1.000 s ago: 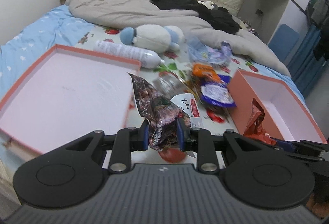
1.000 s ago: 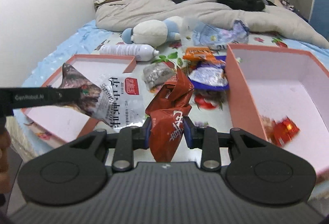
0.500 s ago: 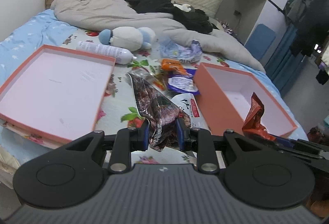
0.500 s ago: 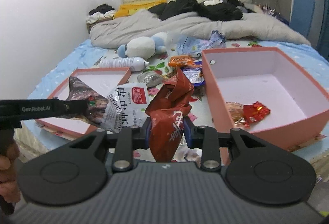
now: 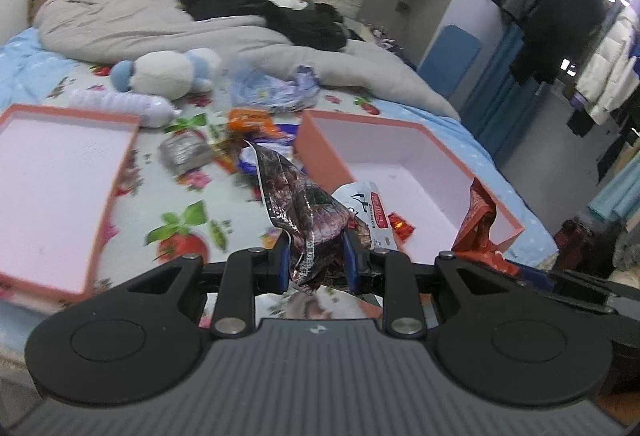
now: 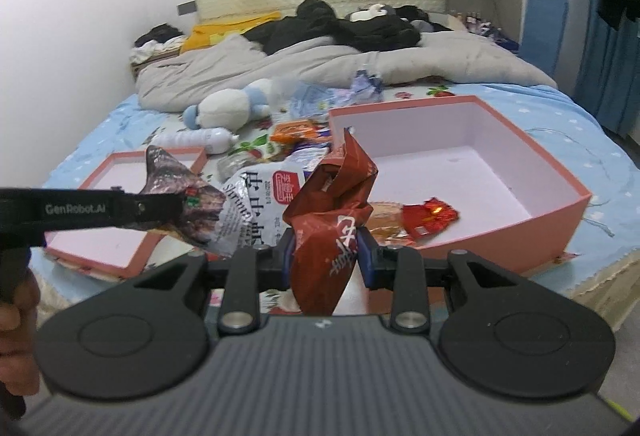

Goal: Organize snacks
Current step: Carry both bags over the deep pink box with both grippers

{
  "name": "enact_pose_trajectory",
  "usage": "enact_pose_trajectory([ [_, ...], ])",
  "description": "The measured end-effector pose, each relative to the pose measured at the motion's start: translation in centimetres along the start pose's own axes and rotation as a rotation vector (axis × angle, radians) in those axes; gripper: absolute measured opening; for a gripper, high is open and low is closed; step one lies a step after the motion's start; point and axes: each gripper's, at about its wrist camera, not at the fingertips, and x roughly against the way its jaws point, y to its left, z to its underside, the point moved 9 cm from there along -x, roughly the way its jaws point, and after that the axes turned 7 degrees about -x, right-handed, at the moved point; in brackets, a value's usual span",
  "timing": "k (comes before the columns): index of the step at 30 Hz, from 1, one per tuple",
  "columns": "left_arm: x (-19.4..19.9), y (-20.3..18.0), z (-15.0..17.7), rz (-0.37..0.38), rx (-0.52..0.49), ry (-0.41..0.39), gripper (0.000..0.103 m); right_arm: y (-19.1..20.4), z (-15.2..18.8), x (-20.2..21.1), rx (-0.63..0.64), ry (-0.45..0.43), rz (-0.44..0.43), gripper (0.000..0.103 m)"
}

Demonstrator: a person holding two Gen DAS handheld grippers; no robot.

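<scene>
My left gripper (image 5: 316, 256) is shut on a crumpled brown-and-white shrimp snack bag (image 5: 304, 208), held in the air above the bed near its front edge. In the right wrist view the same bag (image 6: 224, 208) hangs at the left from the left gripper's arm. My right gripper (image 6: 328, 256) is shut on a red-brown snack bag (image 6: 332, 212), which also shows at the right of the left wrist view (image 5: 478, 220). The deep pink box (image 6: 520, 140) lies just beyond, with a red packet (image 6: 430, 218) and a pale packet inside. The shallow pink lid (image 5: 60, 172) lies at the left.
Loose snack packets (image 5: 250, 122) lie between the lid and the box, with a plastic bottle (image 5: 120, 104) and a plush toy (image 5: 168, 70) behind. A grey duvet (image 5: 160, 32) and dark clothes cover the far bed. Hanging clothes (image 5: 560, 16) stand at the right. A hand (image 6: 16, 320) holds the left gripper.
Both grippers have pulled back and risen from the bed, each with its bag still held. The lid and the box now look farther off and more of the room shows.
</scene>
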Motion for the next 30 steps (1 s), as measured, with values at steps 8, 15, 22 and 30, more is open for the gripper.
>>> enact_pose_trajectory([
  [8, -4.3, -3.9, -3.2, 0.086, -0.065, 0.01, 0.03, -4.1, -1.5, -1.2, -0.054, -0.007, 0.071, 0.035],
  [15, -9.1, -5.2, -5.7, 0.1, -0.097, 0.043, 0.03, -7.1, -2.8, -4.0, -0.08, 0.002, 0.117, 0.035],
  [22, -16.4, -6.9, -8.4, 0.145, -0.124, 0.1, 0.03, -10.4, -4.5, -8.6, -0.098, 0.041, 0.174, 0.035],
  [30, -26.8, -6.3, -9.5, 0.165, -0.092, 0.252, 0.03, -14.2, -6.1, -16.3, -0.15, 0.138, 0.226, 0.035],
])
